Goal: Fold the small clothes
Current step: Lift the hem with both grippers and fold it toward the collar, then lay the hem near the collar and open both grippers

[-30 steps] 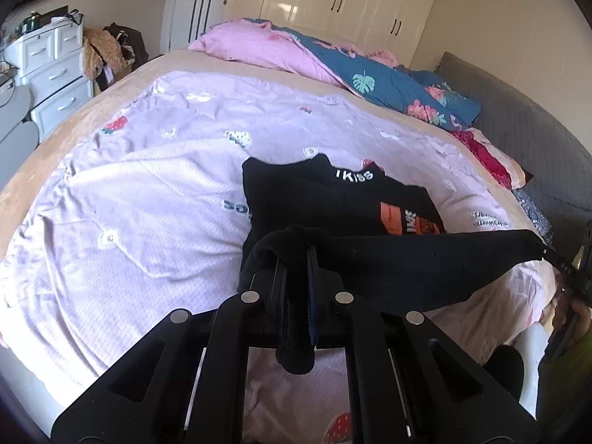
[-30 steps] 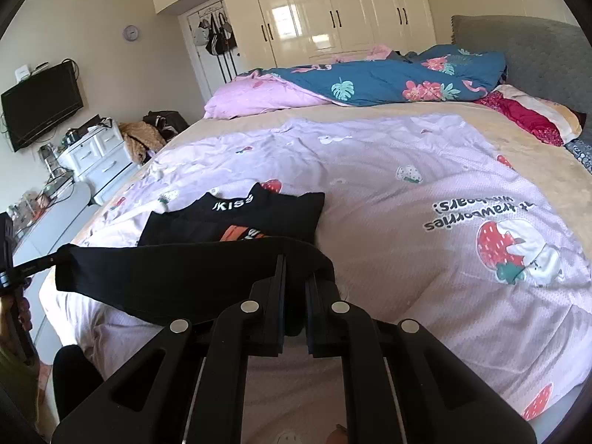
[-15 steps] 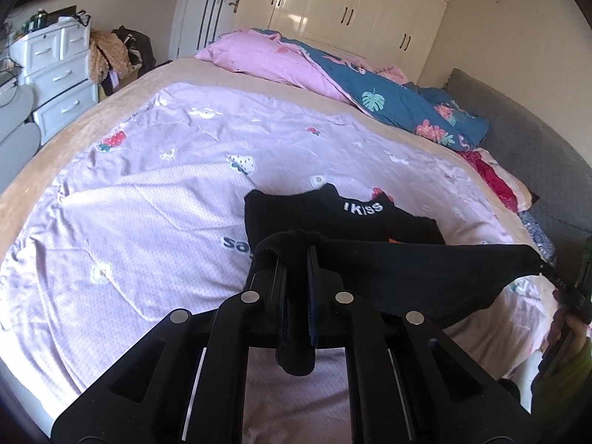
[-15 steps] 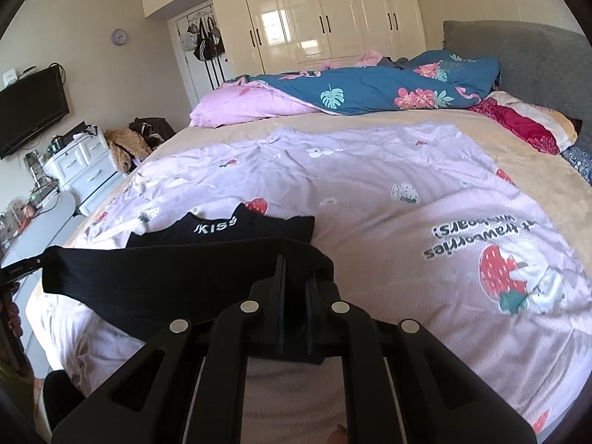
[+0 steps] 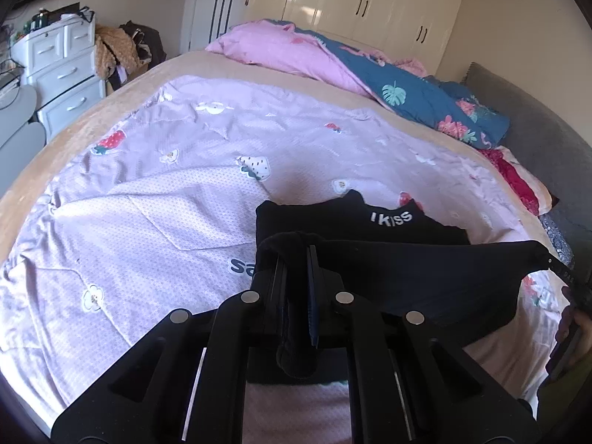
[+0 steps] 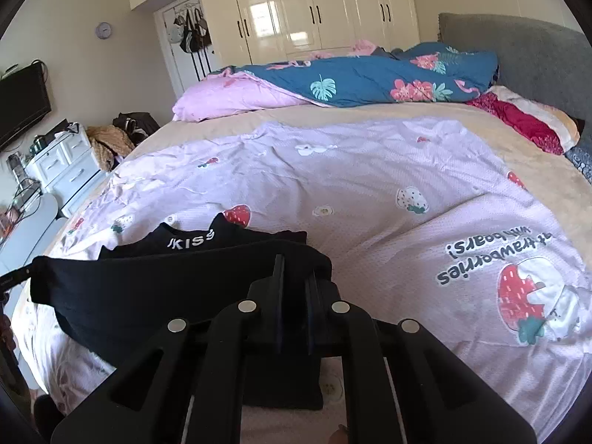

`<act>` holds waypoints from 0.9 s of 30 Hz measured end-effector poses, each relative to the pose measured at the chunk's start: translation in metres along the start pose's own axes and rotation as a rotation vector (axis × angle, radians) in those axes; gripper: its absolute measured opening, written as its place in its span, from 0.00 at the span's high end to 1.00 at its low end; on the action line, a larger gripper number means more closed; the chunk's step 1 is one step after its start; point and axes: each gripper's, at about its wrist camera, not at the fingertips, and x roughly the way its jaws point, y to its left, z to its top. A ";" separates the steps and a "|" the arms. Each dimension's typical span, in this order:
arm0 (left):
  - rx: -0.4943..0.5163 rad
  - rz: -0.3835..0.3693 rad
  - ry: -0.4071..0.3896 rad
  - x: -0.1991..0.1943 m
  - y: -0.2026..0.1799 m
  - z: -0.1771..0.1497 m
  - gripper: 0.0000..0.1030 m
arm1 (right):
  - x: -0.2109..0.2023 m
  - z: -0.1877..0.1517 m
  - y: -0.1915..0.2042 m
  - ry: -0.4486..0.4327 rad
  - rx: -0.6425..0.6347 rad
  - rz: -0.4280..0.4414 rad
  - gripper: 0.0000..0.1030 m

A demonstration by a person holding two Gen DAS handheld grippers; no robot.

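Ahead of both claws, bed (image 5: 155,199) under a lilac sheet. Black shirt (image 5: 414,277) stretched between left claw (image 5: 296,255) and right claw (image 6: 294,270), each clamped on a bottom corner, collar resting just beyond. Mid-fold, probably; next, carry hem forward onto collar, level.

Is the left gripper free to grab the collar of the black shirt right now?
Probably not. The left gripper is shut on the shirt's lifted hem, stretched across to the right gripper. The collar lies uncovered on the bedspread just beyond, but reaching it means letting go first.
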 end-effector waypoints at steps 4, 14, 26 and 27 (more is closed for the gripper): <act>-0.005 0.011 0.017 0.014 0.002 0.002 0.97 | 0.016 0.002 -0.001 0.014 0.012 -0.010 0.92; -0.008 0.045 0.061 0.048 0.006 0.005 0.95 | 0.052 -0.002 0.001 0.067 -0.009 -0.050 0.87; -0.031 0.087 0.032 0.046 0.016 0.006 0.81 | 0.047 -0.008 0.008 0.025 -0.041 -0.097 0.66; -0.033 0.084 0.025 0.043 0.016 0.005 0.79 | 0.042 -0.009 0.012 0.005 -0.049 -0.099 0.66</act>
